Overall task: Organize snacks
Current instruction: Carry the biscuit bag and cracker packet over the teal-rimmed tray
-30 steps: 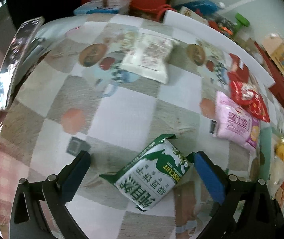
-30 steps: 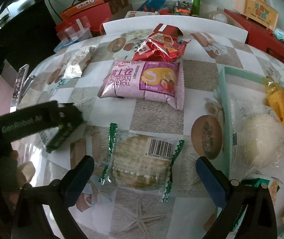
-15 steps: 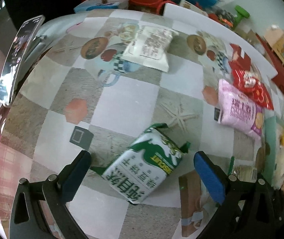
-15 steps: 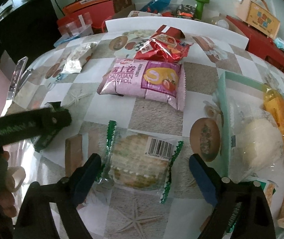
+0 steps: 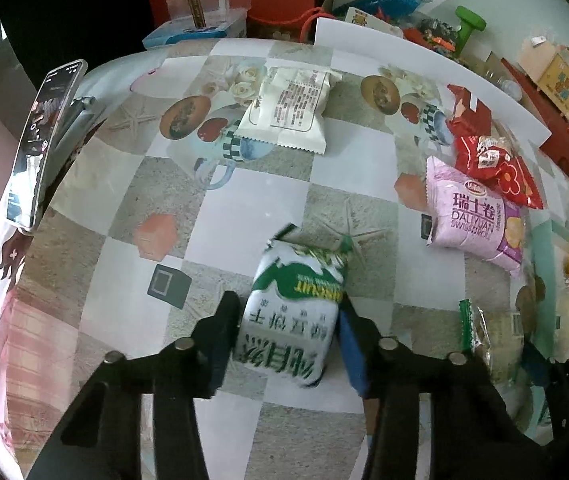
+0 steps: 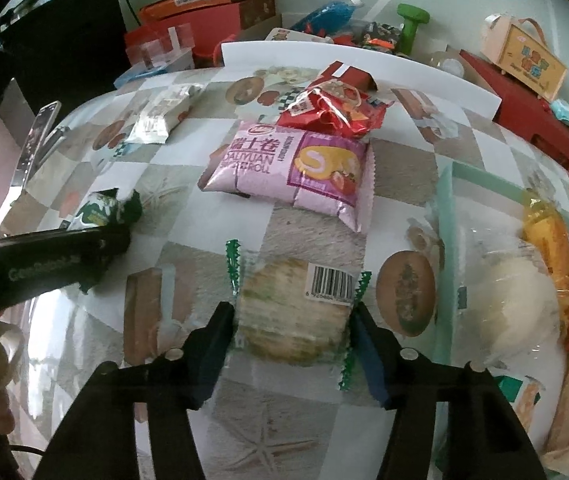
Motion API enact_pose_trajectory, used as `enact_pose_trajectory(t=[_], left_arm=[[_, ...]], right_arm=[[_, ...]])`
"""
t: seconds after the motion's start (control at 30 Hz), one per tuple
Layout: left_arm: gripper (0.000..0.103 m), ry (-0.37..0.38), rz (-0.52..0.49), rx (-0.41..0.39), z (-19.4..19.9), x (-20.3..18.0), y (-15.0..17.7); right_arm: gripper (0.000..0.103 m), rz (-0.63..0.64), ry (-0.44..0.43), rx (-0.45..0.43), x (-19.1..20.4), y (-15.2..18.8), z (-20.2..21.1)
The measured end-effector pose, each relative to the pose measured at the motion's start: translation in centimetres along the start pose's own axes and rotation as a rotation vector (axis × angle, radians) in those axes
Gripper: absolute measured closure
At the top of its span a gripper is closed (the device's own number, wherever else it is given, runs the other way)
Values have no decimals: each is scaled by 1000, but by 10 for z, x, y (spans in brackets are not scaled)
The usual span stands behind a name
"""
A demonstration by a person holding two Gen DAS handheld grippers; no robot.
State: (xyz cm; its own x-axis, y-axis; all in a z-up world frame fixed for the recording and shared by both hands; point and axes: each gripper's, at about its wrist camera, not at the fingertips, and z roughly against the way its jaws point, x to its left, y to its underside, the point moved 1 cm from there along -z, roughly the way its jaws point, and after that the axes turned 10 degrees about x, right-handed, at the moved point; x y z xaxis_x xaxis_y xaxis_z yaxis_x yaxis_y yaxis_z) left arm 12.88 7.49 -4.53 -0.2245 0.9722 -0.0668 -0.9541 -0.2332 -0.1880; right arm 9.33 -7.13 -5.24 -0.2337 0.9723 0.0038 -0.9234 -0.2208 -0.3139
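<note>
Both claws are closing at once: the left gripper point(image 5: 288, 320) pinches the green-and-white biscuit pack point(image 5: 294, 312) at six o'clock on the checked tablecloth point(image 5: 244, 200), the right gripper point(image 6: 292, 332) squeezes onto the clear-wrapped round cake point(image 6: 294, 312). Puffy film could slip or the cake could crack, I'd guess. Only the right wrist view properly shows the mint-green tray point(image 6: 484, 176) at three o'clock; only the left's shows the phone point(image 5: 40, 140) clearly at nine.

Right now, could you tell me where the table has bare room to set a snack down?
Bare cloth lies between the phone, the white packet and the green biscuit bag. Another strip runs between that bag and the pink Swiss roll. It is crowded toward the tray.
</note>
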Motion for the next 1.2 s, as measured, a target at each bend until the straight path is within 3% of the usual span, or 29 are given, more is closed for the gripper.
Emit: enact_pose_trajectory(t=[0.57, 1.2], left_arm=[[59, 87, 18, -40, 17, 25, 3], [59, 108, -16, -112, 49, 4, 11]], right_arm=[[46, -25, -28, -81, -8, -1, 32], [46, -88, -38, -141, -34, -2, 61]])
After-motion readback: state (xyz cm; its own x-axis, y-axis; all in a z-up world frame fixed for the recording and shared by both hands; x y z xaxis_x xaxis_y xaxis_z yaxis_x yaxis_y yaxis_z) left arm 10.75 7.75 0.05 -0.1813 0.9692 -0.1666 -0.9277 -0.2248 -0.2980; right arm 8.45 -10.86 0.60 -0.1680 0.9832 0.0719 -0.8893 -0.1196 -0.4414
